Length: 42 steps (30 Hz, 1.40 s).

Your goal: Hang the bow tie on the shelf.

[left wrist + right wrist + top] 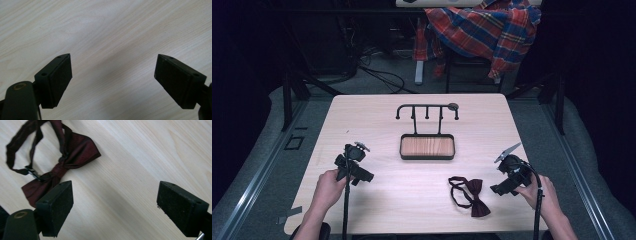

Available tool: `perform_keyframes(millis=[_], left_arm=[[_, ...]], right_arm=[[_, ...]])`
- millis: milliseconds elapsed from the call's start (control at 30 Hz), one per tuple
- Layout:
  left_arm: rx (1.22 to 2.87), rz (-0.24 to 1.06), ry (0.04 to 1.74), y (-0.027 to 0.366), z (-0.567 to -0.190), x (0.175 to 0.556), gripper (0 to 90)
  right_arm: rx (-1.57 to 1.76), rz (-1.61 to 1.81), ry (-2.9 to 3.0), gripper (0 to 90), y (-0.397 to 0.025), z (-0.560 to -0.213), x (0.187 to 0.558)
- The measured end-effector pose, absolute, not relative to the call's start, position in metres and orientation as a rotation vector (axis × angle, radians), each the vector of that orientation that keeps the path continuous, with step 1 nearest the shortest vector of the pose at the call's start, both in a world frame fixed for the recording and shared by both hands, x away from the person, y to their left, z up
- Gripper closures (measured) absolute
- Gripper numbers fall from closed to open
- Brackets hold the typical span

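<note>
On the pale wood-grain table (377,210), a dark red satiny bow tie (472,196) with a looped strap lies in front of the black wire rack (427,111) and its wood-lined tray (427,147), between the left gripper (362,176) and the right gripper (501,189), each with matte black jaws spread wide and empty.

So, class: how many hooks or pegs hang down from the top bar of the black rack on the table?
4: one at each end of the rack, two between.
</note>
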<state>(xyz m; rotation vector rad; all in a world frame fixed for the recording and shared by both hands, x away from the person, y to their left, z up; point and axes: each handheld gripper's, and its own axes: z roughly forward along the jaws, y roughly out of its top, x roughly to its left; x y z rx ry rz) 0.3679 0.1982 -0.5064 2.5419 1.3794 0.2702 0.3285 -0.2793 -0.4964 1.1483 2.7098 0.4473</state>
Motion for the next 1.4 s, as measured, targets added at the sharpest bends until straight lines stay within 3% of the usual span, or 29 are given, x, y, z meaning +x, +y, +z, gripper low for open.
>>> perform_keyframes(millis=[400,633,733,800,933,1100,1133,1400], left_arm=[[2.561,0.261,1.373,0.199,-0.509,0.372,14.7],[2.56,0.251,1.369,0.198,-0.509,0.372,14.7],[2.562,0.254,1.366,0.197,-0.508,0.372,14.7],[2.561,0.259,1.364,0.197,-0.508,0.371,14.6],[2.557,0.271,1.363,0.196,-0.507,0.369,14.6],[2.567,0.259,1.359,0.196,-0.508,0.371,14.6],[2.568,0.261,1.358,0.196,-0.508,0.371,14.6],[2.571,0.263,1.357,0.196,-0.507,0.37,14.6]], right_arm=[[1.025,0.627,2.796,14.3,-0.255,-0.487,0.321],[1.006,0.622,2.84,2.4,-0.235,-0.489,0.32],[0.983,0.595,2.842,2.7,-0.231,-0.49,0.322],[0.963,0.589,2.831,9.4,-0.225,-0.491,0.326],[0.897,0.553,2.835,35.4,-0.213,-0.49,0.334],[0.8,0.463,2.864,44.9,-0.197,-0.493,0.344],[0.782,0.463,2.871,50.4,-0.191,-0.496,0.348],[0.728,0.374,2.935,57.7,-0.175,-0.507,0.355]])
